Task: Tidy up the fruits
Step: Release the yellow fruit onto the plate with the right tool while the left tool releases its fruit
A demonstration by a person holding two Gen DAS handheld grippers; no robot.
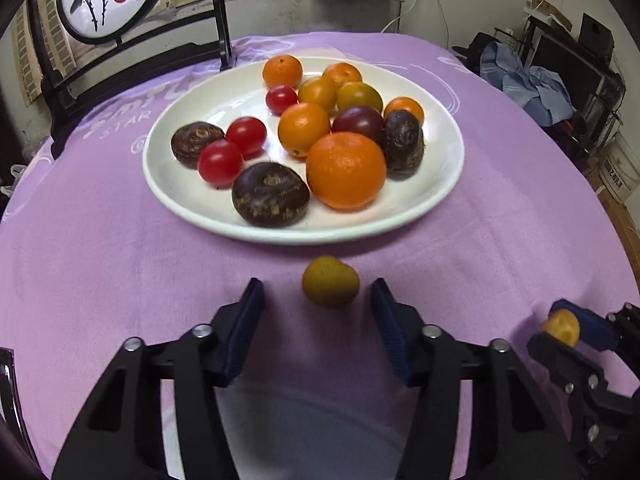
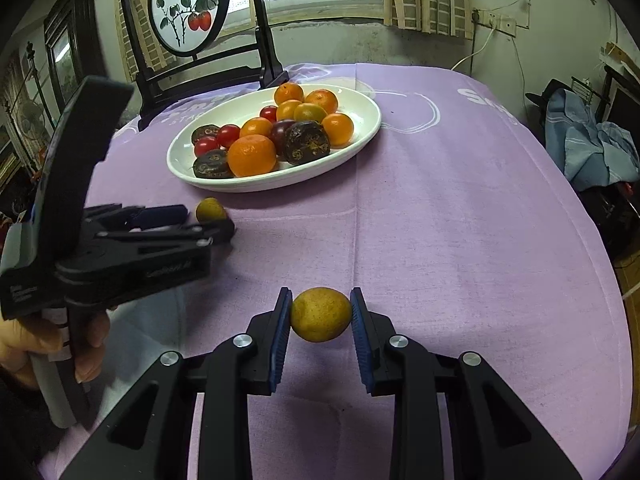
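Right tongs grip one yellow-green fruit; left tongs stand open at another, near the plate.

The right tongs (image 2: 321, 314) clamp a small oval fruit (image 2: 321, 315) between their blue pads (image 2: 280, 336), its long axis lying crosswise from pad to pad, held over the purple-clothed table (image 2: 460, 240). The left tongs (image 1: 318, 294) are spread wide with nothing gripped; a second yellow-green fruit (image 1: 330, 281) sits on the cloth between their tips, touching neither pad, its narrower end pointing right and slightly away, just in front of the white plate (image 1: 192, 204). That plate holds a large orange (image 1: 346, 170), smaller oranges, red cherry tomatoes (image 1: 221, 162) and dark brown fruits (image 1: 271, 194), all lying close together toward its middle and far side.
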